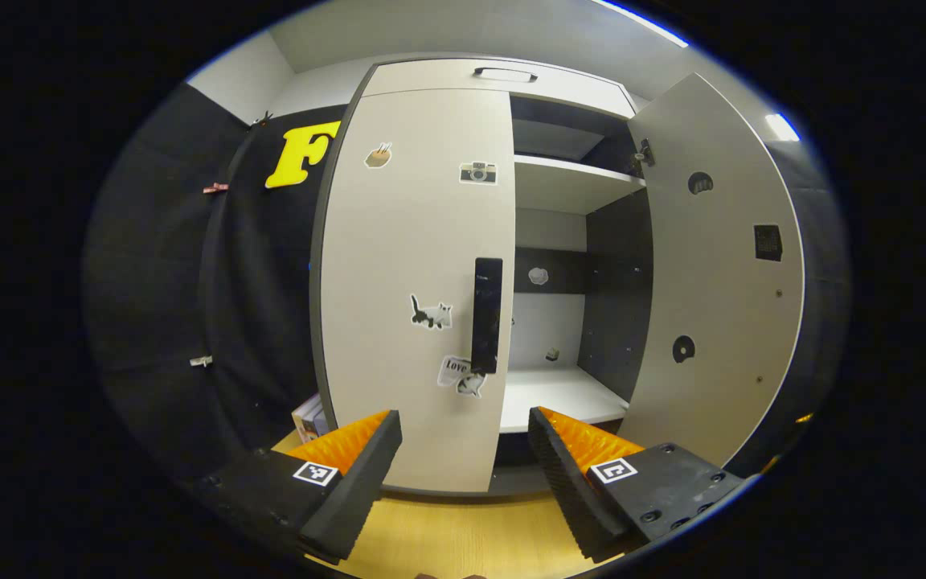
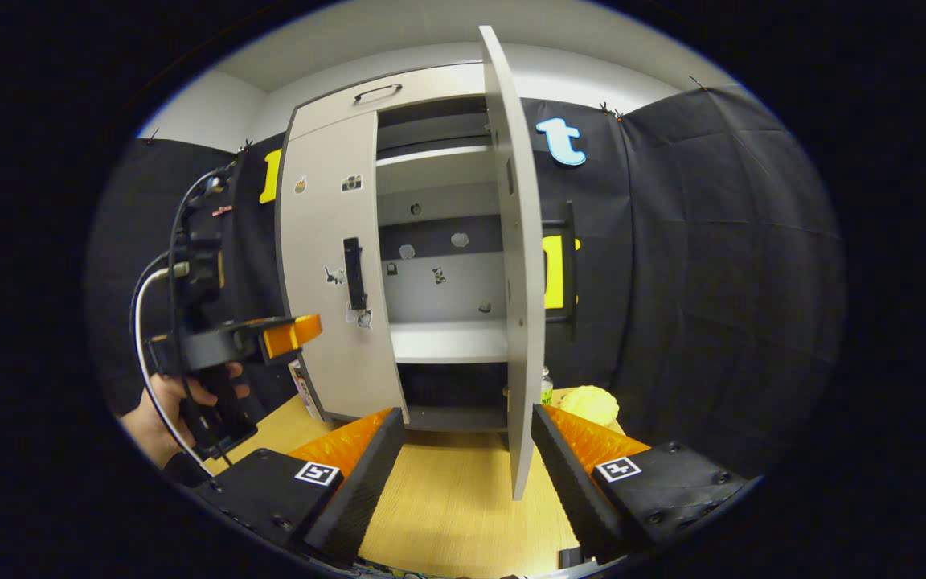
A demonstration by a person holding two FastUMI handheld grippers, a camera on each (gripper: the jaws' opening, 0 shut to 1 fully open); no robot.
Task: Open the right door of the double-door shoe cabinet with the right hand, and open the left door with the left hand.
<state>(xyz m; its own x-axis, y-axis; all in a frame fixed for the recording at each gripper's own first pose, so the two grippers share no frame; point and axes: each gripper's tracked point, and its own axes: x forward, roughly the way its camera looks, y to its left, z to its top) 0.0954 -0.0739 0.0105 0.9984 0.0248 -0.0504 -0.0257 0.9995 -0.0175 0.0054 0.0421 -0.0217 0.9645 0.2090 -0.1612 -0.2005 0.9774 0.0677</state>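
Observation:
The light grey shoe cabinet stands on a wooden table. Its left door (image 1: 415,281) is closed, with stickers on it and a black vertical handle (image 1: 487,315) at its inner edge. The right door (image 1: 712,281) is swung wide open, showing white shelves (image 1: 559,394). My left gripper (image 1: 463,450) is open, a short way in front of the left door and below the handle, touching nothing. In the right gripper view the open right door (image 2: 519,281) stands edge-on just inside my open right gripper (image 2: 467,450), unheld. The left gripper (image 2: 290,336), held by a hand (image 2: 159,410), hovers left of the closed door (image 2: 334,305).
The wooden table (image 2: 447,498) extends in front of the cabinet. A yellow lumpy object (image 2: 592,402) and a small bottle (image 2: 546,388) sit behind the open door at the right. A small box (image 1: 310,414) stands at the cabinet's left foot.

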